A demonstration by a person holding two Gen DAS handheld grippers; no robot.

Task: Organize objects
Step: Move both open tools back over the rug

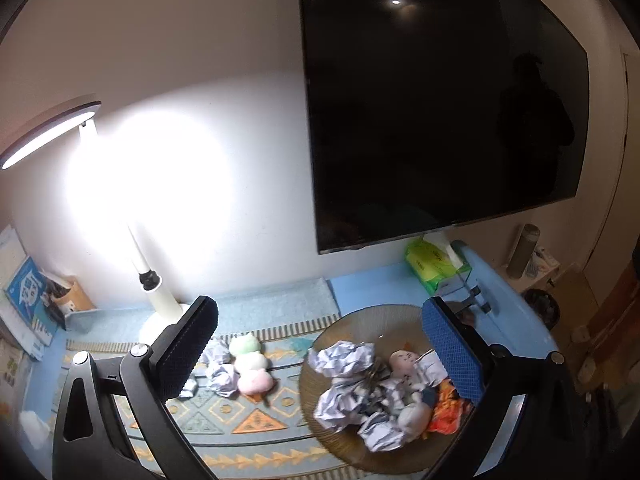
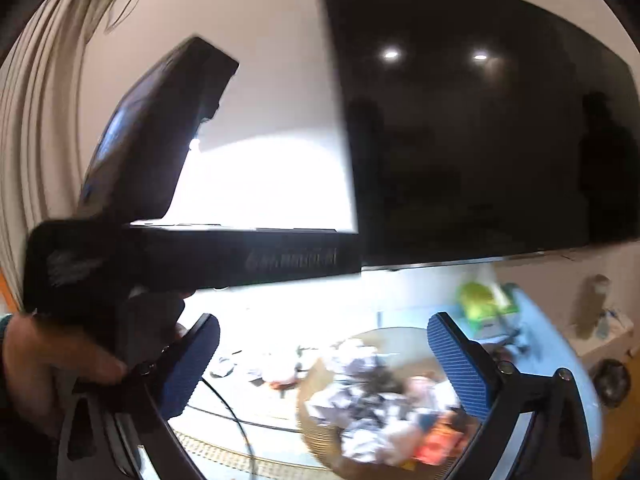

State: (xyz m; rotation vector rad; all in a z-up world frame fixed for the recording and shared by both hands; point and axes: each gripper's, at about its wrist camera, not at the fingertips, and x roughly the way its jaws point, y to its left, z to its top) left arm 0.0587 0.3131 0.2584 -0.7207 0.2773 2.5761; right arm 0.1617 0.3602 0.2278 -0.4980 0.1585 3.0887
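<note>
A round woven basket (image 1: 372,320) sits on the patterned mat (image 1: 256,424) and holds crumpled paper balls (image 1: 344,364), small plush toys (image 1: 402,360) and an orange item (image 1: 446,410). Left of it on the mat lie a green, white and pink plush stick (image 1: 250,364) and more paper balls (image 1: 222,378). My left gripper (image 1: 320,350) hangs open above the mat and basket, holding nothing. In the blurred right wrist view my right gripper (image 2: 326,366) is open over the same basket (image 2: 392,338), also holding nothing. A hand (image 2: 48,364) holds the left gripper's black body (image 2: 160,256) at the left.
A lit white desk lamp (image 1: 158,300) stands at the back left, with books (image 1: 28,296) beside it. A large dark screen (image 1: 440,112) hangs on the wall. A green tissue pack (image 1: 434,264) lies behind the basket. A thin cable (image 2: 236,420) crosses the mat.
</note>
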